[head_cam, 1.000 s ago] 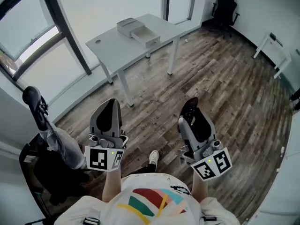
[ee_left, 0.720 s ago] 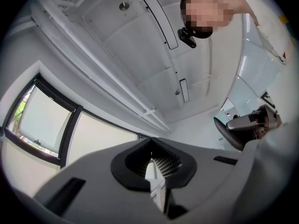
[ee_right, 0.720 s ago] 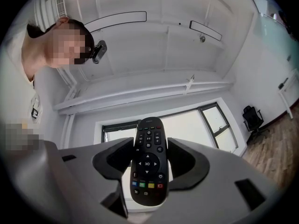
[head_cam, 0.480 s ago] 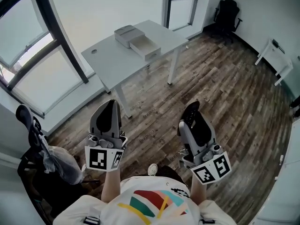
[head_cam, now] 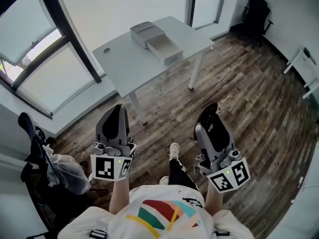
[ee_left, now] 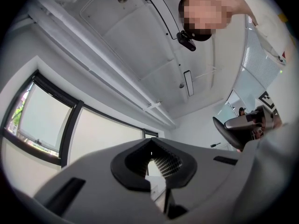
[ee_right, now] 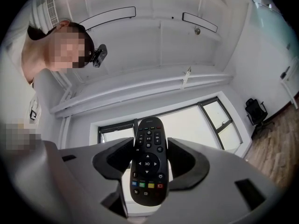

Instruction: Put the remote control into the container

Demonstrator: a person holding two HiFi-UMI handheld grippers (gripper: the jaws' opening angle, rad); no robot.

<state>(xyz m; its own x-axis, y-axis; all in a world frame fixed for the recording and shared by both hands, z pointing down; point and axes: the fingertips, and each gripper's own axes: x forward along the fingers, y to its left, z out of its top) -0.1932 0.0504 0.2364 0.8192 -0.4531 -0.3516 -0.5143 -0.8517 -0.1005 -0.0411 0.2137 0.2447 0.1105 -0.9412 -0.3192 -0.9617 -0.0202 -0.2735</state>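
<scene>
My right gripper [head_cam: 209,117] is shut on a black remote control [ee_right: 148,164], which stands upright between the jaws with its buttons facing the camera. In the head view the remote's [head_cam: 206,114] dark tip shows above the jaws. My left gripper [head_cam: 117,111] is held up beside it, shut with nothing in it, and in the left gripper view its jaws [ee_left: 150,158] meet at a thin slit. The container [head_cam: 155,40], a grey box with an open drawer, sits on a white table [head_cam: 124,66] well ahead of both grippers.
Wooden floor lies between me and the table. A black chair with grey cloth [head_cam: 47,158] stands at my left by the window [head_cam: 35,49]. An office chair [head_cam: 256,11] is at the far right corner and a white desk [head_cam: 305,63] at the right edge.
The table with the container has shifted right in the head view as I step forward; a foot now shows between the grippers. Both grippers hold as before.
</scene>
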